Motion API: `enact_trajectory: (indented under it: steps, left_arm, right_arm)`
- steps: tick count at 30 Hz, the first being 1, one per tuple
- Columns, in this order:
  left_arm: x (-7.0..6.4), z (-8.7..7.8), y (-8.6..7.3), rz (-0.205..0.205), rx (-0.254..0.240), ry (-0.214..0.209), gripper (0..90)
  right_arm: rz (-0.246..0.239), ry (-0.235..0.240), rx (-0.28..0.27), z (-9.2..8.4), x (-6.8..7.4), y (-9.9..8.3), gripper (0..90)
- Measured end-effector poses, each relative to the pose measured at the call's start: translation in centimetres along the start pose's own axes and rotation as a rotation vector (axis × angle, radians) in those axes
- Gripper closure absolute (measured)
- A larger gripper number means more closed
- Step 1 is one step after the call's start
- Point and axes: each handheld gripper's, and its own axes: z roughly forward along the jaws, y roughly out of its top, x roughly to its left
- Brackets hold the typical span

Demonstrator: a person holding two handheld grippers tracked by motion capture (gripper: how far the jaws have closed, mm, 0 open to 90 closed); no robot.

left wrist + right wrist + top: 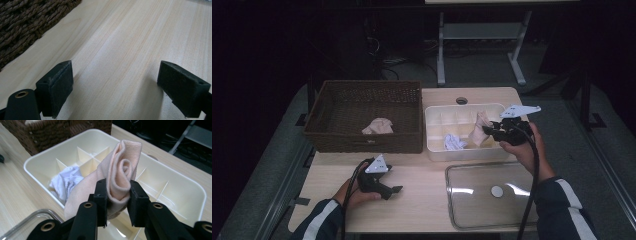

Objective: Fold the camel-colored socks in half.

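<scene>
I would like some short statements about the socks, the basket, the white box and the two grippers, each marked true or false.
1. The right gripper holds a rolled beige sock. True.
2. The left gripper holds a white sock. False: its jaws are open, with nothing between them, over the table.
3. A white sock lies in the white divided box. True.
4. The clear lid covers the box. False: it lies on the table in front of it.
5. The woven basket is empty. False: a beige cloth lies inside.

no readable text, no labels, no brands, no numbers, no signs
</scene>
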Motion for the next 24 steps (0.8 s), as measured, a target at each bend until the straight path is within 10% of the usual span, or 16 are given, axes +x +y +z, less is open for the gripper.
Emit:
enact_trajectory:
  steps: [24]
  left_arm:
    - [0.0,0.0,0.0,-0.004,0.002,0.001,12.3]
  right_arm:
    - [-0.106,-0.089,0.141,4.3,1.0,-0.4,71.1]
